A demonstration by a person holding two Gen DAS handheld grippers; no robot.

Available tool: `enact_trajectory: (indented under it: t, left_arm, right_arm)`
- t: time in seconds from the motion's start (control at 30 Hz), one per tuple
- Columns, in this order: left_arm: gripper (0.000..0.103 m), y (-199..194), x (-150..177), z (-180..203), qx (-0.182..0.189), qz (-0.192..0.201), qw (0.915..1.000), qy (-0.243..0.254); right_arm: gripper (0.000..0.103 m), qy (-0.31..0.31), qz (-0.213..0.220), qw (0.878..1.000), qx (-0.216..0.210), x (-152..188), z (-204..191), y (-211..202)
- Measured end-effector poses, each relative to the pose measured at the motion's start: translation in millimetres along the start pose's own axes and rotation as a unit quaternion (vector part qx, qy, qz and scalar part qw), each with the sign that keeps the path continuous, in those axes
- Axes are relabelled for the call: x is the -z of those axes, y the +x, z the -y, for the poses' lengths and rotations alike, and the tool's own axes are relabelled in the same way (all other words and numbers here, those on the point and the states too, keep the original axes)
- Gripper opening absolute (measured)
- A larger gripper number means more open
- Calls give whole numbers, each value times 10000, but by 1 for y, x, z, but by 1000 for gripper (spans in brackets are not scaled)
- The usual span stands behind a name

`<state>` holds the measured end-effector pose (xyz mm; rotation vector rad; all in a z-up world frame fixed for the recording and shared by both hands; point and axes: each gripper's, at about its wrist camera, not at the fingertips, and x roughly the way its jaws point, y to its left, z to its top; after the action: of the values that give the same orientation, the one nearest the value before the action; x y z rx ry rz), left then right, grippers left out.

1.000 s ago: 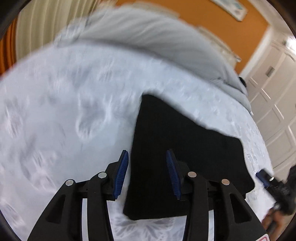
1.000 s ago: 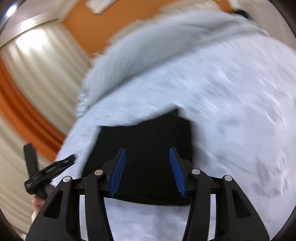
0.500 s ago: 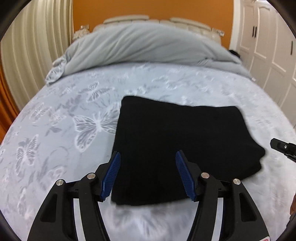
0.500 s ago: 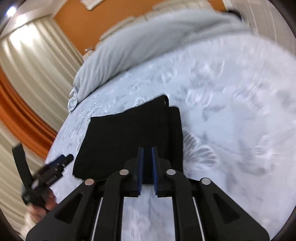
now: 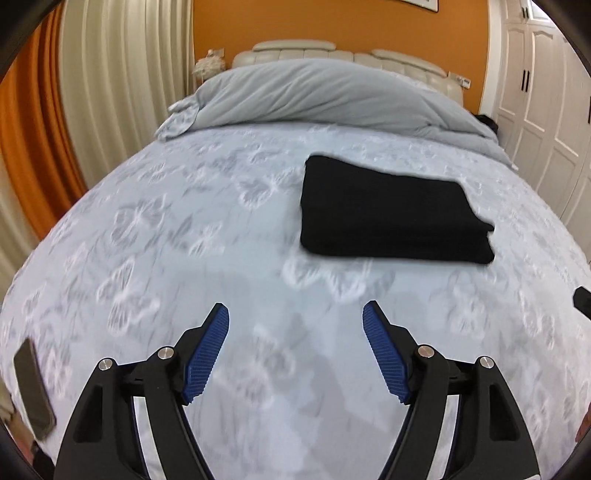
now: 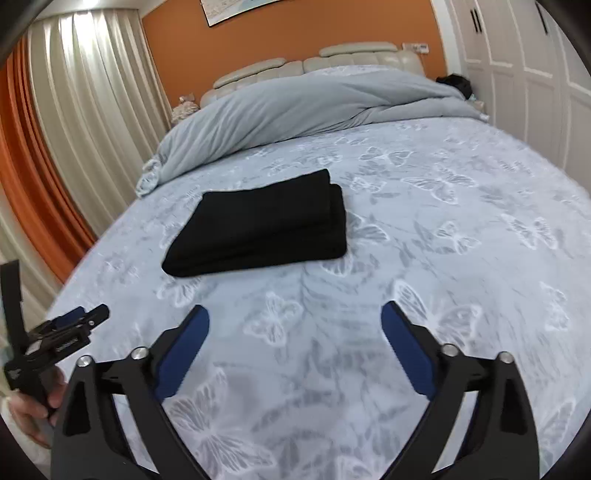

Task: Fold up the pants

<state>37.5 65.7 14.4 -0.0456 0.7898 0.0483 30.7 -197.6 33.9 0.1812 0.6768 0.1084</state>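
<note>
No lettering can be read anywhere in these views. The left gripper, seen at the near left edge of the right wrist view, carries a small white mark on its black body, too blurred to make out. A framed picture high on the far orange wall shows pale print, too small to read.

bedsheet: pale blue, butterfly print
duvet: grey, bunched below headboard
curtains: cream and orange
</note>
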Motion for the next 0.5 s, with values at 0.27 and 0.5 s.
enact_trajectory:
  t: [0.27,0.5]
  left_arm:
    - [72,-11,31,12,-35,386,9978,545]
    - [72,-9,42,22,-30,479,9967,652]
  right_arm:
    - [98,-576,-112,9964,605,30,-28,4]
    - [98,-720,127,9950,684,37,-34,-1]
